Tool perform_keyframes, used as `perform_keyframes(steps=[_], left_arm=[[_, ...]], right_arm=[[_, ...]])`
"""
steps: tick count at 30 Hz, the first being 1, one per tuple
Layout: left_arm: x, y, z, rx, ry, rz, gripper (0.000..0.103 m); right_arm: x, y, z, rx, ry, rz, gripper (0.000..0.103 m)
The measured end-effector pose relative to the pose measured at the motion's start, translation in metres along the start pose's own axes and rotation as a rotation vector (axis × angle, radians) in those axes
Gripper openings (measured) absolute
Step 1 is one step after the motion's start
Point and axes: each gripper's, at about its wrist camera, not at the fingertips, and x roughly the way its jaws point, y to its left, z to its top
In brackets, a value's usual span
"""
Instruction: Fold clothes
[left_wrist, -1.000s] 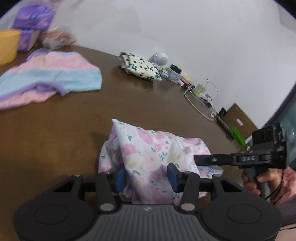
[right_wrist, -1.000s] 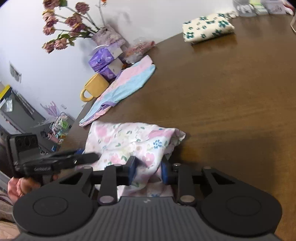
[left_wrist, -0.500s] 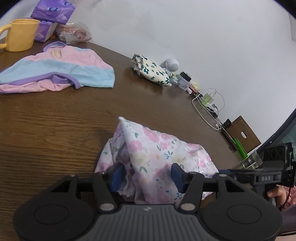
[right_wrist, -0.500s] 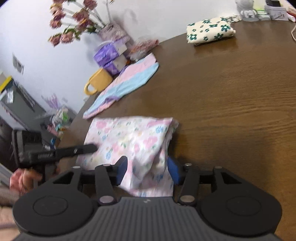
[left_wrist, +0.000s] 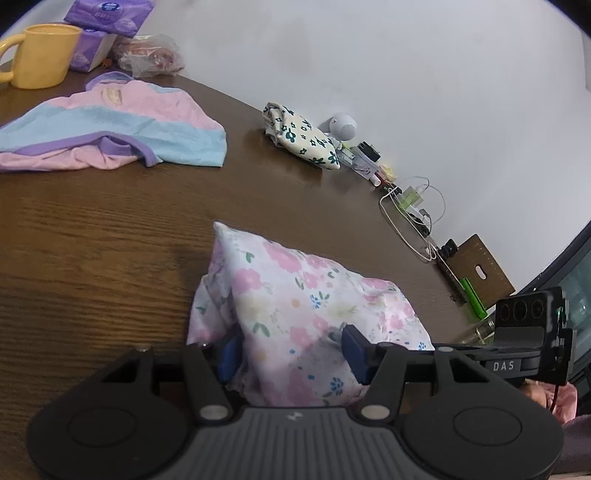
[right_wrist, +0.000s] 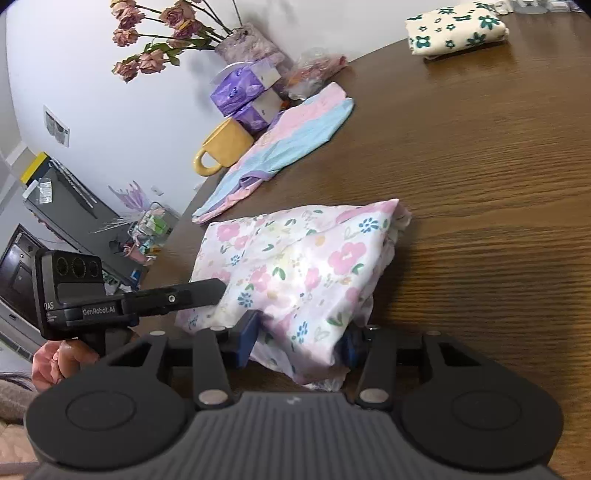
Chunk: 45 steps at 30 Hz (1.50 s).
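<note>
Straddling the near edge of the floral garment (left_wrist: 295, 295) with the left gripper (left_wrist: 291, 354), tongs spread, cloth bulging up between the blue pads, no visible pinch on it. Doing likewise from the other side with the right gripper (right_wrist: 301, 339): tongs apart yet closing in on the bundle's near corner, fabric between them, not plainly squeezed. Bracketing both ends this way probably to square up the packet or to take hold for one more fold, as a judgement only. Lying as a thick, doubled-over packet on the dark wooden table (left_wrist: 92, 258), close to its near edge, directly in front of both tools, puffed rather than flat, so likely in need of pressing down. Kept well apart from the other pieces, presumably to leave working room: a pink, blue and purple striped top (left_wrist: 110, 125) spread loosely toward the far left, and a cream cloth with green flowers (left_wrist: 303, 136) folded neatly near the wall. Pushed back along the far rim, out of the way: a yellow mug (left_wrist: 40, 55), purple tissue packs (left_wrist: 107, 11), a crinkled plastic bag (left_wrist: 151, 55), a small round white gadget (left_wrist: 343, 127), a tangle of white cables (left_wrist: 406, 218). Backed by a plain white wall (left_wrist: 369, 55); joined, in the right wrist view, by dried pink roses (right_wrist: 155, 40) beside the tissue packs. Beyond the table edge there, a dark cabinet (right_wrist: 70, 206) with clutter too small to sort out.
</note>
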Motion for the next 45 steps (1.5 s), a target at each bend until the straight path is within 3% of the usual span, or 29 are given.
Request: perform_keyframes(steps=[3, 5, 11, 13, 24, 30, 36, 38, 40, 45], left_arm=[[-0.008, 0.002, 0.003, -0.007, -0.027, 0.011, 0.058], [-0.017, 0.003, 0.005, -0.003, -0.056, 0.023, 0.067], [-0.037, -0.002, 0.011, 0.02, -0.127, 0.083, 0.087], [-0.036, -0.005, 0.01, 0.024, -0.123, 0.093, 0.088], [-0.02, -0.012, 0.01, 0.039, -0.065, 0.144, 0.093], [-0.006, -0.012, 0.01, 0.031, -0.026, 0.124, 0.094], [0.001, -0.004, 0.011, -0.019, -0.006, 0.087, 0.086], [0.001, -0.003, 0.01, -0.026, -0.011, 0.088, 0.077], [0.003, -0.002, 0.01, -0.036, -0.012, 0.081, 0.067], [0.007, 0.002, 0.008, -0.067, -0.007, 0.047, 0.046]], right_arm=[[-0.008, -0.003, 0.0, 0.012, -0.013, -0.007, 0.054], [-0.02, -0.005, -0.001, 0.015, -0.038, -0.025, 0.058], [-0.053, -0.003, 0.002, 0.007, -0.134, -0.08, 0.085], [-0.055, 0.0, 0.002, -0.001, -0.15, -0.093, 0.095], [-0.026, 0.001, 0.003, 0.014, -0.095, -0.109, 0.101], [-0.014, -0.001, 0.004, 0.037, -0.081, -0.083, 0.102], [-0.01, -0.01, 0.002, 0.08, -0.086, -0.041, 0.089], [-0.009, -0.011, 0.002, 0.092, -0.087, -0.036, 0.078], [-0.008, -0.016, 0.001, 0.121, -0.085, -0.02, 0.056], [-0.002, -0.027, -0.004, 0.185, -0.094, 0.026, 0.038]])
